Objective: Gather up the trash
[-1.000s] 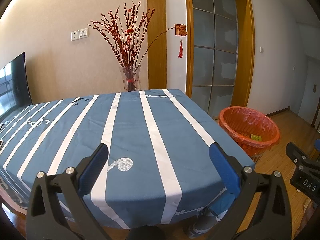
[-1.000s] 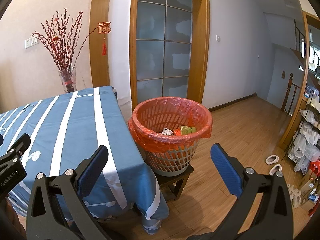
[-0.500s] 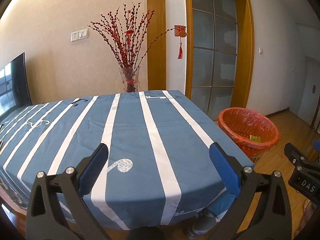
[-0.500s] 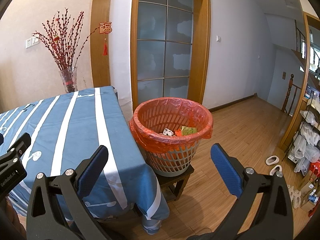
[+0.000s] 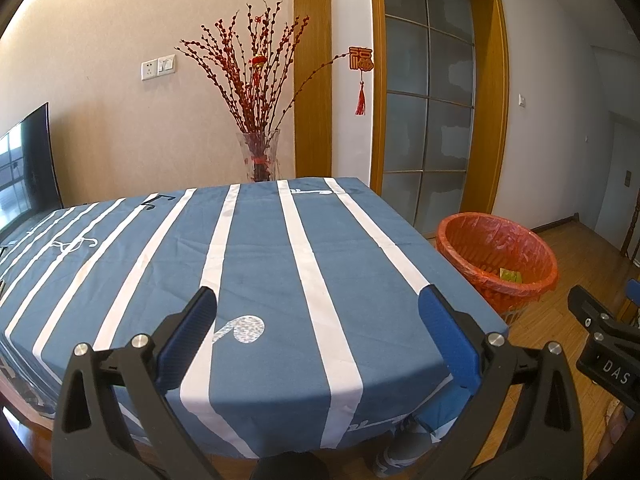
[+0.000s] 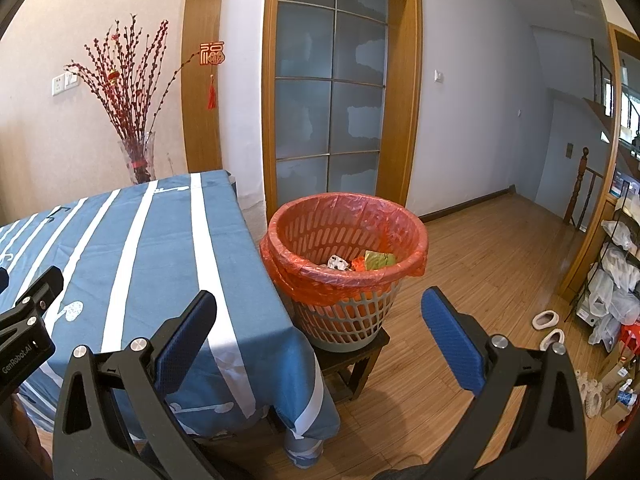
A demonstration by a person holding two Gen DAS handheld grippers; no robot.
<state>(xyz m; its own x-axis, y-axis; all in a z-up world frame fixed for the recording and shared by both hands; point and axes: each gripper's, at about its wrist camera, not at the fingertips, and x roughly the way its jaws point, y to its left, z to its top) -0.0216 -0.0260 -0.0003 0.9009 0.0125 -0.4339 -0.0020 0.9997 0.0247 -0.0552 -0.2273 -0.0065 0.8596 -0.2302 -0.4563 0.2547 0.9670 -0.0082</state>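
A grey waste basket lined with an orange bag (image 6: 344,256) stands on a low dark stool beside the table's right edge; it also shows in the left wrist view (image 5: 496,256). Several pieces of trash (image 6: 362,261) lie inside it. My left gripper (image 5: 318,312) is open and empty, held above the near edge of the blue striped tablecloth (image 5: 256,264). My right gripper (image 6: 318,312) is open and empty, in front of the basket and the table corner (image 6: 256,320). No trash shows on the tablecloth.
A glass vase of red branches (image 5: 260,156) stands behind the table's far edge. A TV (image 5: 24,168) is at the far left. A glass door (image 6: 332,112) is behind the basket. Slippers (image 6: 546,320) and a shelf with bags (image 6: 616,280) are on the right over wood floor.
Both grippers have drifted slightly; the views shift a little downward. Both stay open and empty.
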